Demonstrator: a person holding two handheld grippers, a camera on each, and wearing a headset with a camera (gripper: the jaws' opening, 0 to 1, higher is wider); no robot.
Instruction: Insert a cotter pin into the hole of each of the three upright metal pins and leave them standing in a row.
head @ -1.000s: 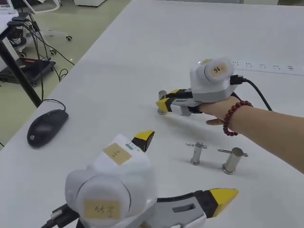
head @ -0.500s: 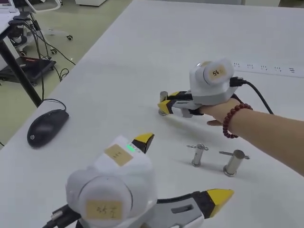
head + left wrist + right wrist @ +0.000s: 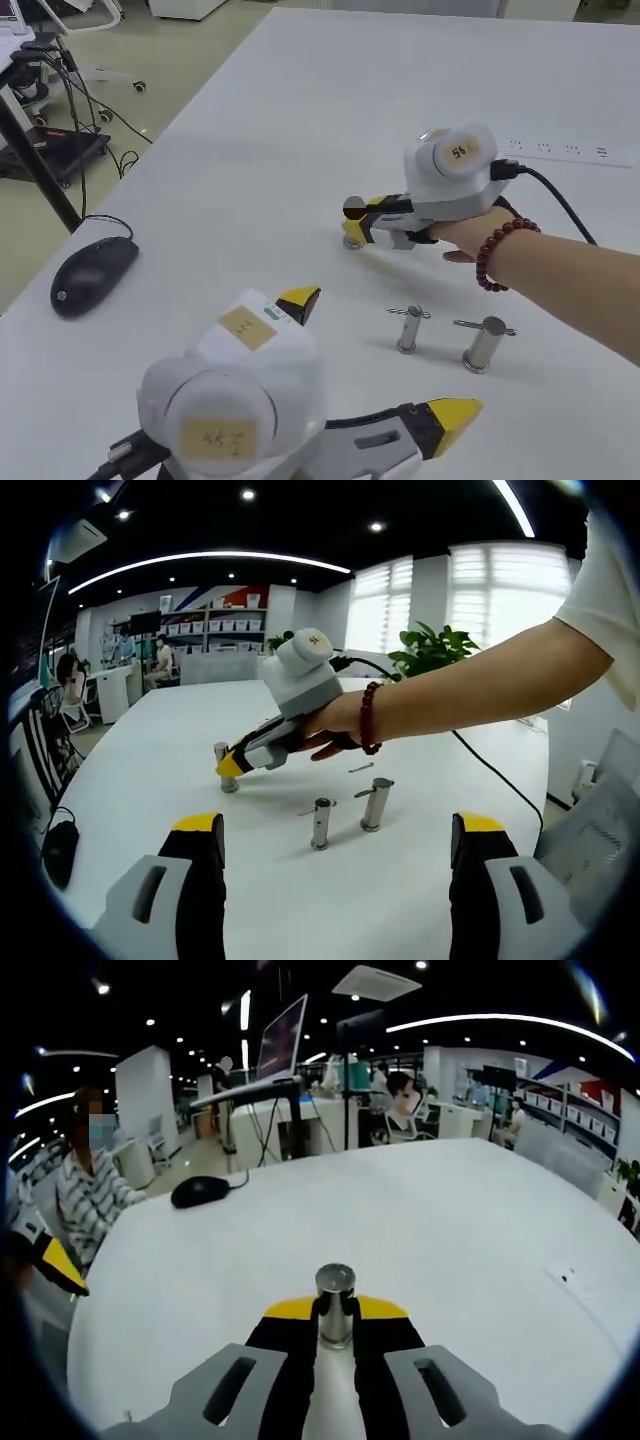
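My right gripper [image 3: 354,232] is shut on a bare upright metal pin [image 3: 353,209] at the table's middle. In the right gripper view the pin [image 3: 335,1287] stands between the shut yellow tips [image 3: 335,1328]. Two more upright pins [image 3: 407,329] [image 3: 483,343] stand nearer me to the right, each with a cotter pin through its top. From the left gripper view they [image 3: 320,822] [image 3: 375,803] stand side by side, with a loose cotter pin [image 3: 361,768] lying behind them. My left gripper [image 3: 378,358] hovers open near the front edge, holding nothing.
A black mouse [image 3: 93,275] lies at the table's left edge. A white power strip [image 3: 570,151] lies at the far right, and the right gripper's cable trails toward it. A person [image 3: 85,1205] sits beyond the table in the right gripper view.
The right gripper and the pin between its tips have shifted slightly right, toward the two other pins. The left gripper has stayed open and barely moved.
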